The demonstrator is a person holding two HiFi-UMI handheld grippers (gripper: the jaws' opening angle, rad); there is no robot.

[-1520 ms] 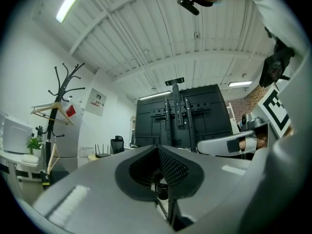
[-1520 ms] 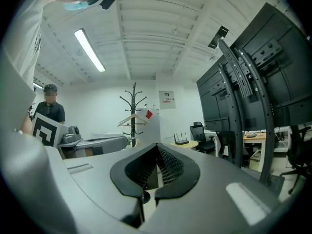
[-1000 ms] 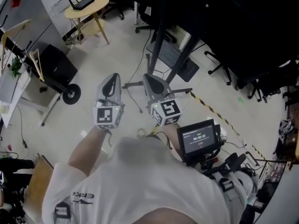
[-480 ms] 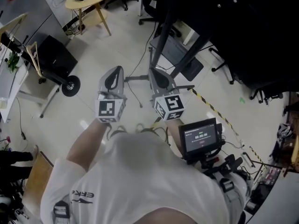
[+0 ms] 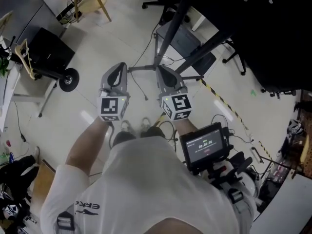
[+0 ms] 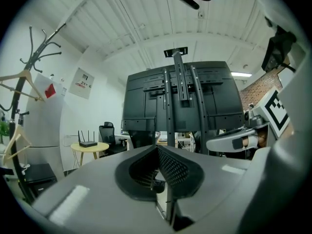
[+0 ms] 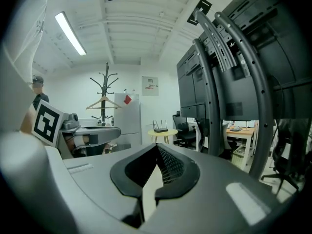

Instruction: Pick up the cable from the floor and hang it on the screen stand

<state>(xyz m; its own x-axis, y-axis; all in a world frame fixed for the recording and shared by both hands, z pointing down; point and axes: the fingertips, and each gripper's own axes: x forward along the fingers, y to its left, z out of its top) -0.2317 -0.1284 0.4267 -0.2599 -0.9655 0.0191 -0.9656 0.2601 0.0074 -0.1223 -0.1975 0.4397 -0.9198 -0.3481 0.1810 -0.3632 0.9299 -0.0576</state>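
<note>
Pale office floor, cluttered. Far left sits a black wheeled case point(image 5: 46, 57). The left gripper point(image 5: 120, 68) has its jaws closed on nothing and is held level out front. A thin dark cable point(image 5: 140, 90) lies on the floor between the two grippers. The right gripper point(image 5: 162, 72) has its jaws together too, empty. The screen stand point(image 5: 171, 28) rises just beyond, its foot near the cable. Both grippers are probably kept closed and side by side for the approach; pickup not started.

Thin dark cable point(image 5: 139, 87) trails on floor — beside black screen stand point(image 5: 168, 35).
</note>
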